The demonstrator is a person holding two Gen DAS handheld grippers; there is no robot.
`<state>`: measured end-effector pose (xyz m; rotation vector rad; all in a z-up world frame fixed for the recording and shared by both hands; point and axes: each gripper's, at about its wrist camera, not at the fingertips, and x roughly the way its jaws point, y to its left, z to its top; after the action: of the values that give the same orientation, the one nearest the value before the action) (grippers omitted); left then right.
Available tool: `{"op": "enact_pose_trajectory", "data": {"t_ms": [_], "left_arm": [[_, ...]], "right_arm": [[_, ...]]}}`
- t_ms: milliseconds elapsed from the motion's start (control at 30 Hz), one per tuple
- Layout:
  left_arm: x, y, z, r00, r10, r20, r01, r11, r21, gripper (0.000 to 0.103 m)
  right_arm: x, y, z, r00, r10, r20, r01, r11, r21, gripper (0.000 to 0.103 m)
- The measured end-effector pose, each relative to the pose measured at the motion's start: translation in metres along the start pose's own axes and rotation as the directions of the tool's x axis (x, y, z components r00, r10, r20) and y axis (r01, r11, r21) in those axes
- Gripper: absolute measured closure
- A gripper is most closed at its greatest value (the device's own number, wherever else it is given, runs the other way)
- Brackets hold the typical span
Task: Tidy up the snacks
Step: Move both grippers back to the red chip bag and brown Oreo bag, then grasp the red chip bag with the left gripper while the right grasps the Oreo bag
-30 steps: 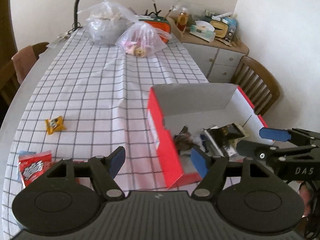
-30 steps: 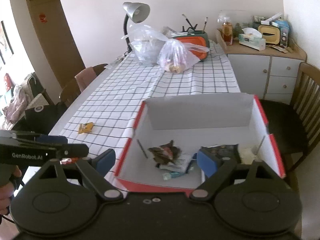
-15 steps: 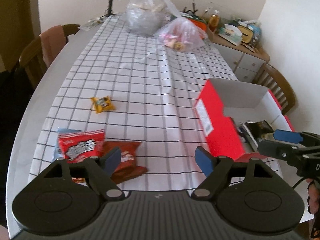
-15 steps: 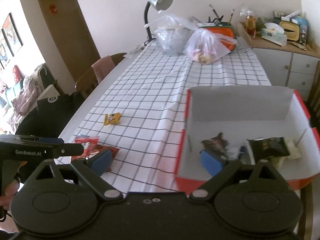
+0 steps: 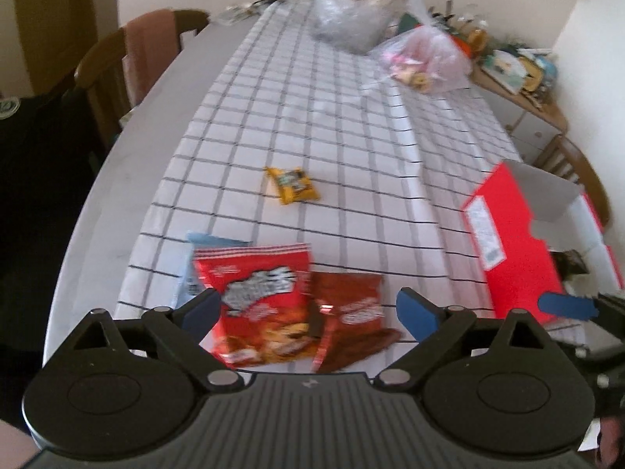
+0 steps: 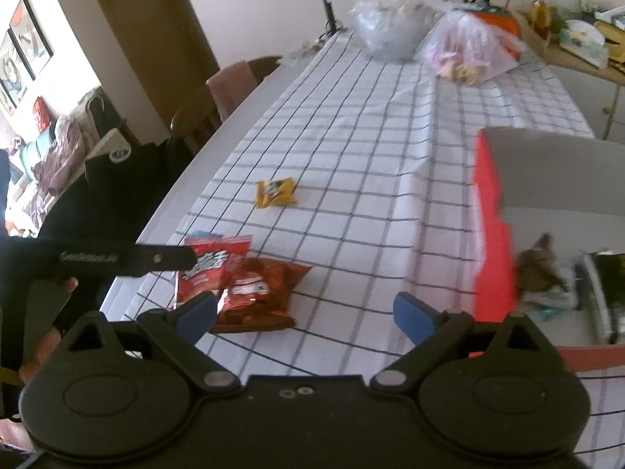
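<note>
Checkered tablecloth; left gripper wide open over red snack bag, right gripper likewise, empty.

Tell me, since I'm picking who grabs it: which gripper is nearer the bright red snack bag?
Left. The left gripper hangs open right over the bright red snack bag; the right gripper, also open, sits further right, towards the red box.

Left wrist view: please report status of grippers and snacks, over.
Left gripper open, empty, over red snack bag. Right gripper open, empty. Brown bag beside red one; yellow packet farther out; red box to the right. Nothing blocks.
</note>
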<state>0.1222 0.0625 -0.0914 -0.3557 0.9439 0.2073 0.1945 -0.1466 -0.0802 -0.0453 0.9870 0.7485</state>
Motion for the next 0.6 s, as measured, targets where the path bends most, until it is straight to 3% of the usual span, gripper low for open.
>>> {"op": "enact_pose_trajectory", "data": {"t_ms": [367, 600], "left_arm": [[0.048, 0.029, 0.009, 0.995, 0.042, -0.087, -0.045, 0.998, -0.031, 0.006], [0.068, 0.028, 0.008, 0.99, 0.073, -0.122, -0.072, 0.997, 0.015, 0.006]], "right_arm": [[0.071, 0.045, 0.005, 0.994, -0.037, -0.098, 0.033, 0.998, -0.047, 0.006], [0.101, 0.054, 0.003, 0.987, -0.086, -0.137, 0.075, 0.994, -0.085, 0.008]]}}
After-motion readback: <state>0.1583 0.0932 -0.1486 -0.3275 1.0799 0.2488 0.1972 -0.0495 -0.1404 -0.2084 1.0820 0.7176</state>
